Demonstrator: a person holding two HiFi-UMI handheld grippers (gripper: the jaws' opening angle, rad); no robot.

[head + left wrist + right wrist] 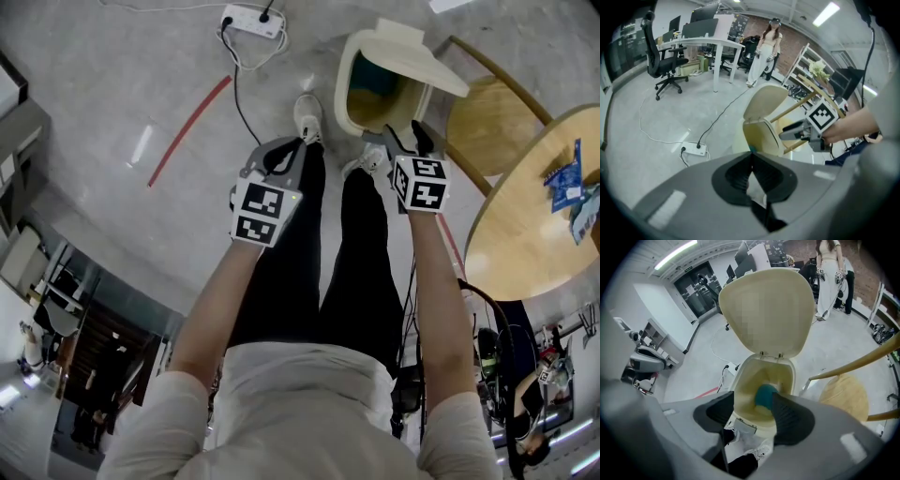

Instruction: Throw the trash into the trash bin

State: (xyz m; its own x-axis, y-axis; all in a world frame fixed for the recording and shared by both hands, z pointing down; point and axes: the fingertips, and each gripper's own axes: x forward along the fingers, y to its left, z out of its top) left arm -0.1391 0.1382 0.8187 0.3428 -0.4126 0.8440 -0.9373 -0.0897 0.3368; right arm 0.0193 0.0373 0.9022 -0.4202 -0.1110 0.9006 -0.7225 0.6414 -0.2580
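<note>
The cream trash bin (pixel 349 86) stands on the floor in front of my feet with its lid (pixel 764 310) swung up. A teal piece of trash (pixel 765 396) lies inside the bin (pixel 761 380), clear of any pad. My right gripper (pixel 753 405) hangs open just over the bin's mouth, with nothing between its jaws. The head view shows it (pixel 405 136) at the bin's near rim, and the left gripper view shows it (pixel 786 131) reaching over the bin (pixel 761 136). My left gripper (pixel 296 148) is to the left of the bin, its pads pressed together (pixel 751 161) and empty.
A wooden chair (pixel 492 117) stands right behind the bin. A round wooden table (pixel 525 234) at the right carries blue packets (pixel 565 183). A power strip (pixel 253 19) with its cable and a red tape line (pixel 187 117) lie on the floor. A person (pixel 766 47) stands far back.
</note>
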